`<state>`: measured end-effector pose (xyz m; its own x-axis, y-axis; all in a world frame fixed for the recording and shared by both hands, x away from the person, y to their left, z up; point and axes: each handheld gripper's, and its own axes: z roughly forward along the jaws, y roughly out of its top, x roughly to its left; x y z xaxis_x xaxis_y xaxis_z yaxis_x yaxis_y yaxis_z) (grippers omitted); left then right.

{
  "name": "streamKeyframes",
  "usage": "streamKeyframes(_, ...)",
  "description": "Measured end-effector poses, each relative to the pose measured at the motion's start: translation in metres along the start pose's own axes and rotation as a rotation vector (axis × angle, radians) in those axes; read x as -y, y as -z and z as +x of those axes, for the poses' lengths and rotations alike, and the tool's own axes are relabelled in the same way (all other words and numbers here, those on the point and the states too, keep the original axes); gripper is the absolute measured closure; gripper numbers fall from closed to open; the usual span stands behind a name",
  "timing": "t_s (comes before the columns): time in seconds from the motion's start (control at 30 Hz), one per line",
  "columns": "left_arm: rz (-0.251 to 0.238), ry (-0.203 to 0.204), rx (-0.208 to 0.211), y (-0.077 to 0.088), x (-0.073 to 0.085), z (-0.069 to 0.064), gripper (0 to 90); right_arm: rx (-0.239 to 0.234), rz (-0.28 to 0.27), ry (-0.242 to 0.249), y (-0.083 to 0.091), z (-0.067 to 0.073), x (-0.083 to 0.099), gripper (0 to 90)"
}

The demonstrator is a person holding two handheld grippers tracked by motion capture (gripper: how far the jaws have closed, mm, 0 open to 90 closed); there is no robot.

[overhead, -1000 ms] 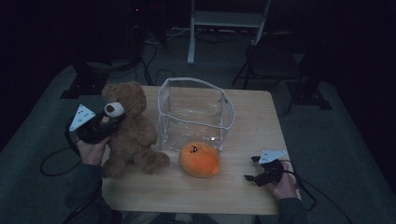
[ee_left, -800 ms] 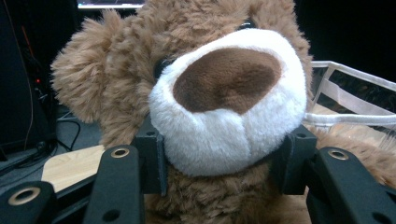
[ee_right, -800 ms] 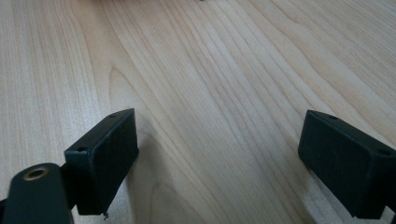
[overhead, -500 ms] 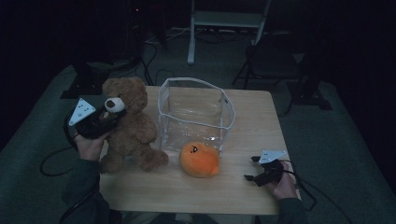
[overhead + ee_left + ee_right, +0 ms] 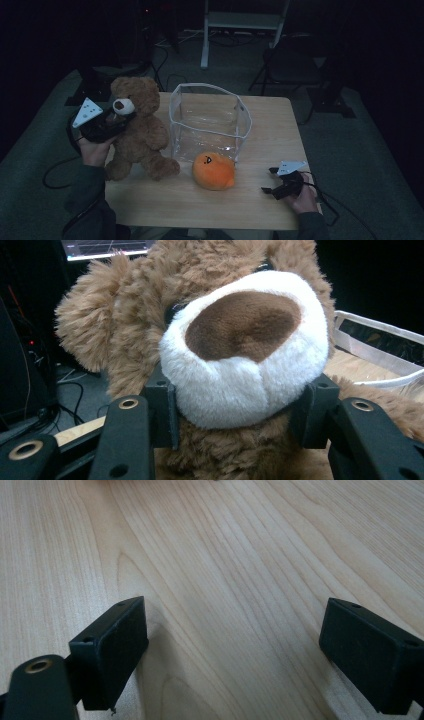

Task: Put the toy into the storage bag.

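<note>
Two black jaws of the right gripper rise from the bottom edge, set wide apart with nothing between them. Beneath and beyond them lies a pale wooden counter with long grain lines running diagonally. The left jaw casts a soft shadow on the wood.

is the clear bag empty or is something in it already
Empty. The high view shows bare clear walls of the bag; the teddy bear and orange plush both sit outside it.

left tongs clamped, right tongs agape
</note>
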<state>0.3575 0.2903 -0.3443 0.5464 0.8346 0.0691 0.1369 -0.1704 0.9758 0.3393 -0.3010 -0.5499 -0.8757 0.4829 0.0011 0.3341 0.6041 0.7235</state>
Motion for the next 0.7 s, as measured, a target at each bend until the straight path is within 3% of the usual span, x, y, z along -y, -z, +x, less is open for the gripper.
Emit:
streamKeyframes(0.5,-0.017,-0.034,-0.008,0.003,-0.023,0.001,48.4,0.0,0.001,-0.002,0.0,0.0,0.0,11.4)
streamKeyframes(0.7,-0.039,-0.028,-0.007,0.003,-0.029,0.002,48.7,0.0,0.0,-0.001,0.0,0.0,0.0,11.4)
